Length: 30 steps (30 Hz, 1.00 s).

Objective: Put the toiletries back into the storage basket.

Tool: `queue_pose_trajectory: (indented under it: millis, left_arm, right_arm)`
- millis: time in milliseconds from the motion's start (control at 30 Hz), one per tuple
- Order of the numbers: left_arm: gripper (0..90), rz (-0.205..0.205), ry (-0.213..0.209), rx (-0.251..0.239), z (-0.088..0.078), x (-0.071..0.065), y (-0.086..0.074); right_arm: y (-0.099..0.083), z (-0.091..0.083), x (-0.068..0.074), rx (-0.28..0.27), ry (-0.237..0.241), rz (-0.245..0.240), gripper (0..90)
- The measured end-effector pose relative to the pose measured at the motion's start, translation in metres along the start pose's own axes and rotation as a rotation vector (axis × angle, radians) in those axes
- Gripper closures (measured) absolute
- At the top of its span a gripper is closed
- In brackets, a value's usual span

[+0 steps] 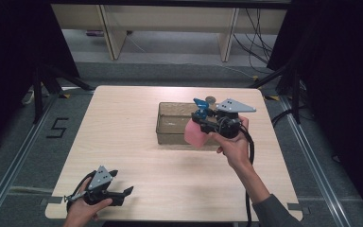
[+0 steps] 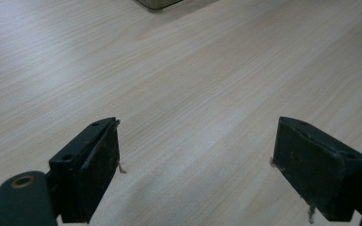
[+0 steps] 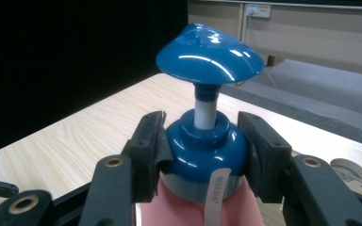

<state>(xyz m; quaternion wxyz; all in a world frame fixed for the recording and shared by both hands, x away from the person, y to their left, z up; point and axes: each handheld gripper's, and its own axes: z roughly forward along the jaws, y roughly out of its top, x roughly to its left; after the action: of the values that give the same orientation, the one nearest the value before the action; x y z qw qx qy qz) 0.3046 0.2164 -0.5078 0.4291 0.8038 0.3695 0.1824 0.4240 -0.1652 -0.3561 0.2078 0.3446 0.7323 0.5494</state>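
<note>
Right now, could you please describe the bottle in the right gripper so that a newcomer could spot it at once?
Start at the clear plastic bin on the right half of the wooden table. Above its near right corner, the right gripper clamps a pump bottle at the collar. It is the scene's only pink thing, with a glossy blue pump head.

- A lab or recording room, not a home.
- A bare wooden table (image 1: 137, 156) stands alone on grey carpet (image 1: 19, 156).
- Black curtains (image 1: 9, 47) screen both sides.
- Black stand legs (image 1: 45, 82) rise beside the table, left and right.
- A tape mark "5" (image 1: 56, 127) lies on the floor.
- Metal rails (image 1: 312, 156) run along the floor.
- Loose cables (image 1: 257, 42) trail by pale desks (image 1: 170, 23) at the back.
- A wall socket (image 3: 258, 10) sits on the far wall.
</note>
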Motion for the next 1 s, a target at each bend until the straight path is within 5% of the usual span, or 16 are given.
queue_pose_trajectory:
  millis: [433,1000]
  left_arm:
    - [14.8,0.001,-0.005,-0.006,0.001,0.001,0.000]
    - [14.8,-0.001,-0.009,-0.013,0.001,0.001,0.000]
  right_arm:
    - [0.010,-0.002,-0.012,0.010,-0.037,0.018,53.5]
    - [0.021,0.015,-0.048,0.004,-0.125,0.058,53.6]
